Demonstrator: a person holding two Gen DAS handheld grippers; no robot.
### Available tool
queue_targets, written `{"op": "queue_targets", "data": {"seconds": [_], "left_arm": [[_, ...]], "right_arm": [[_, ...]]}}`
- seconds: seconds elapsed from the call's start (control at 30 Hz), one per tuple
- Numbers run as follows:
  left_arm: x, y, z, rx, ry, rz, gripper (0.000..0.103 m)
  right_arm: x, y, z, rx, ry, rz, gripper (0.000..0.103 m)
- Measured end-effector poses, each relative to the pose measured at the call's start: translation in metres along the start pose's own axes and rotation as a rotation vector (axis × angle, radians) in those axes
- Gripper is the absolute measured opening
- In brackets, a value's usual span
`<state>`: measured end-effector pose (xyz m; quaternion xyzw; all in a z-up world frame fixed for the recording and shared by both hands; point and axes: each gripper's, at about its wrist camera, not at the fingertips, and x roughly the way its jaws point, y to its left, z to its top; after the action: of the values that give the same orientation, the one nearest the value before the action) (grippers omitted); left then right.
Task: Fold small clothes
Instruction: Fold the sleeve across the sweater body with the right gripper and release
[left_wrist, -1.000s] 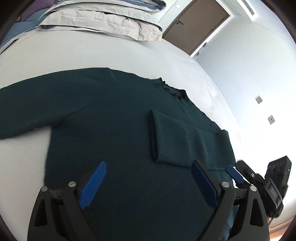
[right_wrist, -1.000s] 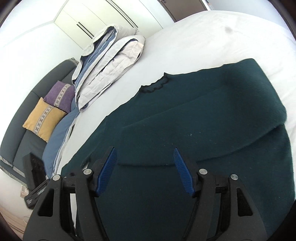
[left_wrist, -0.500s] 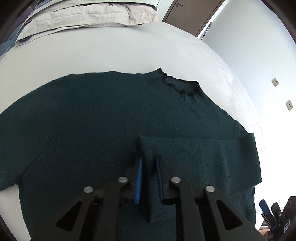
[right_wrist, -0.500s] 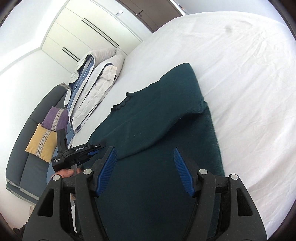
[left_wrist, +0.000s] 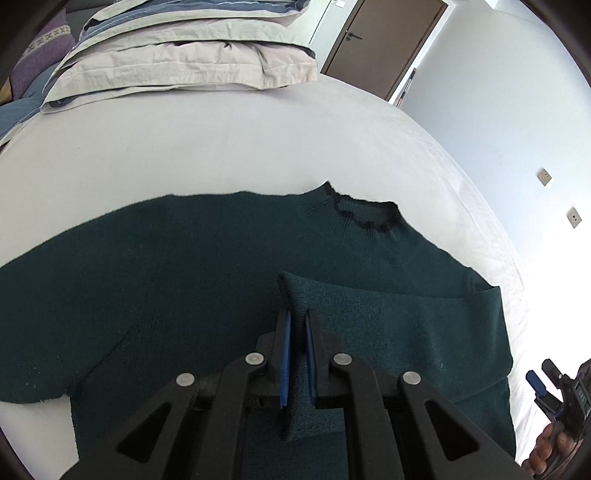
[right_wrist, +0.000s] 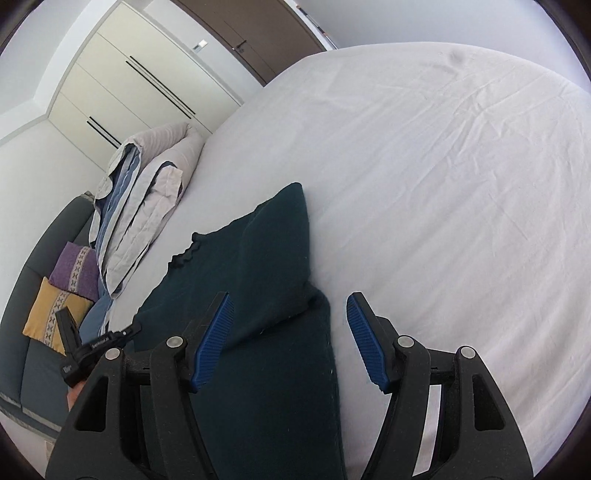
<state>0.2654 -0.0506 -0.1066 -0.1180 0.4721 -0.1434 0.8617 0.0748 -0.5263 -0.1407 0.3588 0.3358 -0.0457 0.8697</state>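
Note:
A dark green sweater (left_wrist: 184, 280) lies flat on the white bed (left_wrist: 221, 147), collar (left_wrist: 365, 214) to the far right. Its right sleeve (left_wrist: 406, 325) is folded across the body. My left gripper (left_wrist: 298, 321) is shut on the cuff end of that folded sleeve. In the right wrist view the sweater (right_wrist: 266, 280) lies left of centre. My right gripper (right_wrist: 288, 339) is open and empty above the sweater's side edge, its left finger over the cloth and its right finger over the sheet.
Folded bedding and pillows (left_wrist: 177, 62) lie at the head of the bed. A grey sofa with purple and yellow cushions (right_wrist: 62, 291) stands beyond the bed. A brown door (left_wrist: 384, 40) is at the back. The other gripper shows at the right edge (left_wrist: 561, 391).
My left gripper moved in over the folded sleeve and shut on its cuff. My right gripper swung right, from over the sweater's body to its side edge, staying open.

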Motion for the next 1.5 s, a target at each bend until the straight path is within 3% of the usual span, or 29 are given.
{"op": "queue_targets", "data": {"seconds": [0.2,0.27,0.3,0.33,0.43,0.53,0.77,0.83,0.9,1.0,1.17,1.2,1.27,1.3,1.33,1.5], "left_arm": [[0.009,0.01,-0.011,-0.018,0.026,0.005,0.009],[0.007,0.008,-0.011,-0.011,0.024,0.007,0.009],[0.007,0.009,-0.012,-0.011,0.023,0.003,0.009],[0.006,0.009,-0.012,-0.01,0.023,-0.001,0.009],[0.0,0.008,-0.014,0.004,0.015,-0.008,0.009],[0.002,0.004,-0.018,0.023,0.012,0.001,0.008],[0.013,0.015,-0.016,0.004,-0.001,-0.029,0.009],[0.013,0.016,-0.017,0.015,-0.012,-0.04,0.009],[0.014,0.018,-0.019,0.008,-0.023,-0.054,0.009],[0.014,0.019,-0.02,-0.002,-0.04,-0.062,0.01],[0.008,0.012,-0.017,0.027,-0.078,-0.047,0.01],[0.007,0.01,-0.016,0.041,-0.088,-0.042,0.009],[0.007,0.007,-0.014,0.058,-0.1,-0.033,0.009],[0.009,0.007,-0.015,0.057,-0.095,-0.029,0.009],[0.012,0.009,-0.015,0.05,-0.088,-0.028,0.01],[0.017,0.019,-0.021,0.016,-0.106,-0.054,0.012]], "right_arm": [[0.039,0.005,0.014,-0.063,0.122,-0.064,0.056],[0.063,0.008,0.011,-0.113,0.186,-0.111,0.044],[0.072,0.01,0.009,-0.152,0.207,-0.164,0.025],[0.076,0.013,0.006,-0.192,0.201,-0.189,0.016],[0.074,0.015,0.006,-0.231,0.184,-0.221,0.01],[0.071,0.008,0.01,-0.19,0.181,-0.213,0.009],[0.071,0.016,0.001,-0.267,0.22,-0.202,0.01],[0.063,0.017,0.01,-0.239,0.236,-0.19,0.018],[0.052,0.019,0.025,-0.207,0.185,-0.184,0.028],[0.053,0.023,0.053,-0.132,0.1,-0.143,0.061],[0.11,0.035,0.084,-0.14,0.146,-0.144,0.059],[0.122,0.035,0.086,-0.146,0.162,-0.149,0.057],[0.139,0.037,0.088,-0.197,0.172,-0.208,0.037],[0.144,0.037,0.088,-0.222,0.162,-0.248,0.018],[0.146,0.036,0.09,-0.219,0.156,-0.246,0.011],[0.146,0.025,0.088,-0.187,0.097,-0.244,0.004]]}}
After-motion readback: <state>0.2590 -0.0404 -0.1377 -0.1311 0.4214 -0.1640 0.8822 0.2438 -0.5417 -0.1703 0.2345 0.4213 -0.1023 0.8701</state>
